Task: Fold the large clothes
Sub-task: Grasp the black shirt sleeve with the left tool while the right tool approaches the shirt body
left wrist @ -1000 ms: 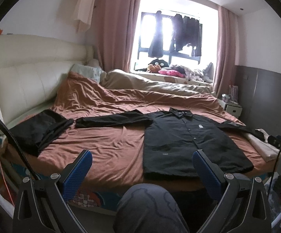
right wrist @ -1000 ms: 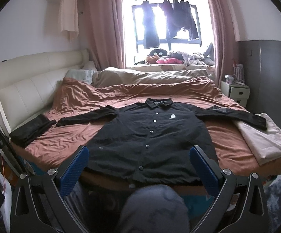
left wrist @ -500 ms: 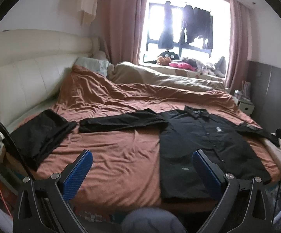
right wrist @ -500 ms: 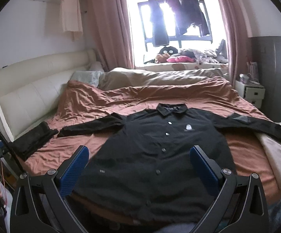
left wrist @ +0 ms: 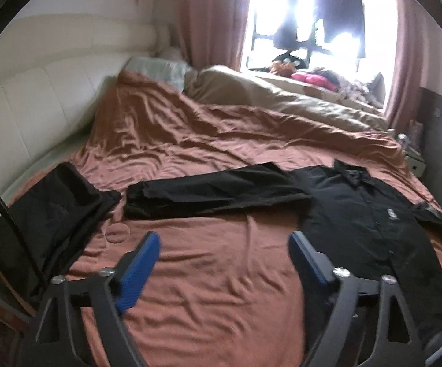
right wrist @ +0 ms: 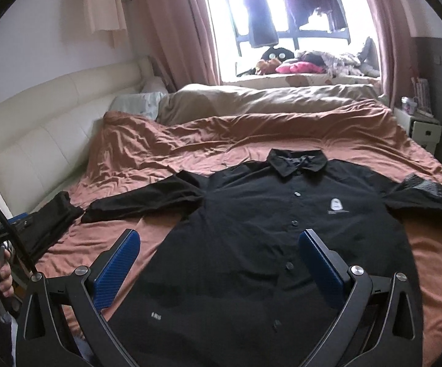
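Note:
A black long-sleeved button shirt (right wrist: 260,244) lies flat, front up, on the brown bed cover (right wrist: 190,140), sleeves spread out to both sides. In the left wrist view the shirt (left wrist: 373,223) is at the right and its left sleeve (left wrist: 214,195) stretches across the middle. My left gripper (left wrist: 224,244) hovers over bare cover just short of that sleeve; its jaws are closing with nothing between them. My right gripper (right wrist: 219,244) hangs open above the shirt's lower front, holding nothing.
A folded black garment (left wrist: 46,211) lies at the bed's left near corner. A cream padded headboard (right wrist: 37,128) runs along the left. A beige duvet (right wrist: 266,98) is bunched at the far side under the window. A white nightstand (right wrist: 422,128) stands at the right.
Both grippers have moved forward over the bed; the shirt and sleeve now look much nearer. The left gripper's fingers have come closer together. The person's knee has left both views.

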### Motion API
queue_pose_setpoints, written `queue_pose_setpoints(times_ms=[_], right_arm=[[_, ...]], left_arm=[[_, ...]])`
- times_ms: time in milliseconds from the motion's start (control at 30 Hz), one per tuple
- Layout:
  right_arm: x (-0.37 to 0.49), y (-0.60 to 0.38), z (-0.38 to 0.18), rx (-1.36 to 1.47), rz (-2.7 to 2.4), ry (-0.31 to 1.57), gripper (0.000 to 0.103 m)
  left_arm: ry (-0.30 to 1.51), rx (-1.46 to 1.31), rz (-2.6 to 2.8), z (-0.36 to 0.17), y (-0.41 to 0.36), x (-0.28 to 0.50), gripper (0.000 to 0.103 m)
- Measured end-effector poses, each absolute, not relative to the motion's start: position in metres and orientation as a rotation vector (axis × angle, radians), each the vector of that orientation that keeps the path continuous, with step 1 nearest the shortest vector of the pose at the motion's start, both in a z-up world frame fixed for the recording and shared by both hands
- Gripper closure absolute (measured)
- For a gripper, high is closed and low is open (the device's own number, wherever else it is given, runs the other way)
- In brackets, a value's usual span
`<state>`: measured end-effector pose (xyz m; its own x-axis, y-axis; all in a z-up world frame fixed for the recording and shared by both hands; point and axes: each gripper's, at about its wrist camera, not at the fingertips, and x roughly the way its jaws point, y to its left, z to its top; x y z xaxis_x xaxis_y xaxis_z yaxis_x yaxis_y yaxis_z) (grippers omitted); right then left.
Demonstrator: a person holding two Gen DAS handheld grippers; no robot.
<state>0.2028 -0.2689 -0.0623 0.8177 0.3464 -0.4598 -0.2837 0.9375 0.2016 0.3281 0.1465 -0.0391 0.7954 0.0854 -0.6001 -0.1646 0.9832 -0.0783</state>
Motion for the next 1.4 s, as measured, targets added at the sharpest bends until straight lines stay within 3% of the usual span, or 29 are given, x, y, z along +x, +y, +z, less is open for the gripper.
queue_pose_setpoints(times_ms=[100,267,900,1000,1267,1333,1367,1400], right_arm=[[0.236,-0.263,-0.062,0.138,0.336,0.538,0.000],[0.286,-0.253,-0.060,0.122,0.341,0.572,0.014],[0.377,-0.217,-0.078,0.107,0.305,0.675,0.023],[0.389,-0.210,-0.078,0.110,0.321,0.706,0.043],[0.433,-0.192,-0.088,0.180,0.359,0.777,0.050],[0.450,-0.191,-0.092,0.232,0.375,0.805,0.051],[0.457,-0.189,-0.094,0.256,0.379,0.817,0.053],[0.467,-0.186,-0.097,0.273,0.383,0.834,0.061]], left_arm=[[0.670,-0.170,0.170,-0.047,0.174,0.357,0.023],[0.722,-0.234,0.271,-0.062,0.226,0.400,0.031],[0.937,-0.439,0.501,-0.179,0.334,0.512,0.033],[0.966,-0.427,0.592,-0.194,0.342,0.519,0.033],[0.994,-0.409,0.614,-0.219,0.352,0.539,0.031],[0.985,-0.418,0.635,-0.216,0.355,0.540,0.054],[0.988,-0.413,0.633,-0.212,0.353,0.541,0.056],[0.995,-0.389,0.633,-0.208,0.349,0.543,0.067]])
